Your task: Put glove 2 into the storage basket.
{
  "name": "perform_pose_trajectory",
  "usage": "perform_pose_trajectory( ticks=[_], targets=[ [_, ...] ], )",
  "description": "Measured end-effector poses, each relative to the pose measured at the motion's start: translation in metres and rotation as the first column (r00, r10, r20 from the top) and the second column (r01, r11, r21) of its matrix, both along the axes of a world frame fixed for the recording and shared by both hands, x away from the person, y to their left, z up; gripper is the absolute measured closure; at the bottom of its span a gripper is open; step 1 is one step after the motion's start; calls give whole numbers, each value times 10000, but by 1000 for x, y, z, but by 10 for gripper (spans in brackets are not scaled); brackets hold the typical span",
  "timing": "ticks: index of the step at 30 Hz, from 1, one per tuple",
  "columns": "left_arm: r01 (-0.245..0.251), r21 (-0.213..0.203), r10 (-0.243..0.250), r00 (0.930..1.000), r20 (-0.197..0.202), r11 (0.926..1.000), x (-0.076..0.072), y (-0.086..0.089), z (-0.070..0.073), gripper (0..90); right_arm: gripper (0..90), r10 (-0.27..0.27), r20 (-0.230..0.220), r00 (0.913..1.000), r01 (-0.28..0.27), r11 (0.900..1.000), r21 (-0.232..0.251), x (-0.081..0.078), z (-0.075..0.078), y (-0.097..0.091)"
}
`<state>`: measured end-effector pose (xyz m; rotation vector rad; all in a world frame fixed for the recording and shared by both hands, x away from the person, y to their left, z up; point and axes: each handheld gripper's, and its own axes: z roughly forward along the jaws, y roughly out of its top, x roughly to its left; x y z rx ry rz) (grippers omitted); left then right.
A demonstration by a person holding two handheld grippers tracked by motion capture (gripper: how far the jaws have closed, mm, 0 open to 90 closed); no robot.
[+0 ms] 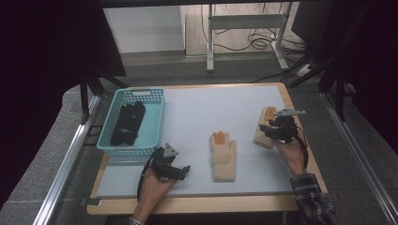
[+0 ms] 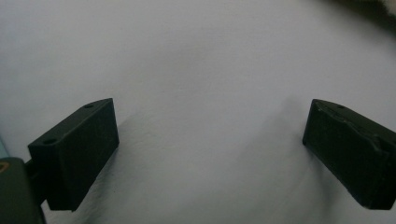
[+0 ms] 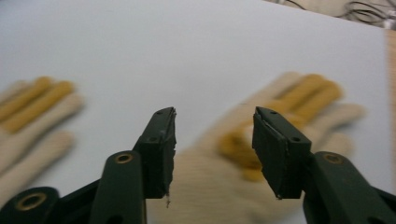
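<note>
Right gripper [image 1: 268,129] over beige glove [image 1: 264,132] near right edge of tabletop [image 1: 197,112]; jaws apart, nothing clamped between them. Second beige glove [image 1: 223,157] flat at mid-front, yellow fingertips toward far edge. Right gripper view: both gloves blurred, one [image 3: 224,182] under jaws, other [image 3: 32,121] at left. Left gripper [image 1: 180,172] at front-left, jaws wide apart over bare mat [image 2: 201,70]. High view alone: teal basket [image 1: 107,140] at left edge holding black gloves [image 1: 127,123]. No legible writing.

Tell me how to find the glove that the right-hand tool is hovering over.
Start at the white table mat. Two cream gloves with orange fingers lie on it. Yours is the right glove, near the mat's right edge, under the open right gripper; the middle glove lies alone in the centre.
</note>
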<state>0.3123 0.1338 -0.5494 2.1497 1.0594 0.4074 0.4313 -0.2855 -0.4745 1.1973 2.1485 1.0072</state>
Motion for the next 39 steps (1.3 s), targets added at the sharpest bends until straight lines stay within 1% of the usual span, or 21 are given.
perform_pose_trajectory(
  ticks=[2, 3, 5, 9, 11, 12, 14, 15, 16, 17, 18, 19, 21, 22, 24, 26, 32, 36, 39],
  targets=[
    [0, -2, 0, 10000, 3, 10000, 0, 0, 0, 38, 436, -289, -4, 9996, 289, 9995, -85, 7, -2, -9],
    [5, -24, -5, 10000, 8, 10000, 0, 0, 0, 38, 414, -409, -45, 9992, 409, 9991, -51, 11, -5, -14],
    [1, -25, -1, 10000, 6, 10000, 0, 0, 0, 38, 378, -473, -210, 9987, 473, 9989, 2, 16, -11, -18],
    [2, -24, -2, 10000, 9, 10000, 0, 0, 0, 38, 329, -404, -507, 9979, 404, 9992, -5, 24, -29, -16],
    [2, -23, -2, 10000, 10, 10000, 0, 0, 0, 38, 321, -440, -587, 9973, 426, 9988, -251, 28, -38, -12],
    [6, -22, -6, 10000, 11, 10000, 0, 0, 0, 39, 322, -462, -527, 9975, 441, 9982, -397, 30, -41, -10],
    [6, -21, -6, 10000, 13, 10000, 0, 0, 0, 39, 360, -665, -477, 9966, 640, 9965, -531, 33, -44, -9],
    [8, -17, -8, 10000, 13, 10000, 0, 0, 0, 39, 422, -656, -580, 9962, 635, 9972, -384, 35, -46, -8],
    [10, -14, -10, 10000, 13, 10000, 0, 0, 0, 39, 505, -675, -745, 9949, 666, 9977, -150, 35, -46, -8],
    [10, -15, -10, 10000, 14, 10000, 0, 0, 0, 39, 505, -675, -745, 9949, 666, 9977, -150, 35, -46, -8],
    [13, -11, -13, 10000, 17, 10000, 0, 0, 0, 39, 548, -816, -721, 9940, 803, 9965, -210, 34, -45, -7],
    [10, -12, -10, 10000, 16, 10000, 0, 0, 0, 39, 563, -919, -725, 9931, 904, 9956, -244, 33, -44, -6],
    [8, -16, -8, 10000, 14, 10000, 0, 0, 0, 39, 574, -919, -818, 9924, 902, 9956, -241, 31, -40, -7],
    [9, -16, -9, 10000, 16, 10000, 0, 0, 0, 39, 575, -907, -771, 9929, 890, 9957, -261, 29, -39, -7],
    [1, -25, -1, 10000, 8, 10000, 0, 0, 0, 39, 575, -864, -632, 9943, 863, 9963, -41, 24, -34, -9],
    [-2, -25, 2, 10000, 8, 10000, 0, 0, 0, 39, 575, -724, -582, 9957, 733, 9972, 137, 19, -30, -10],
    [-3, 0, 3, 10000, 6, 10000, 0, 0, 0, 39, 575, -352, -337, 9988, 366, 9984, 424, 5, -17, -6],
    [-2, 12, 2, 10000, 17, 10000, 0, 0, 0, 39, 575, 78, -124, 9999, -71, 9984, 558, -7, -5, -1],
    [-3, 14, 3, 10000, 22, 10000, 0, 0, 0, 39, 575, 480, 11, 9988, -480, 9970, 609, -18, 4, 5]
  ],
)
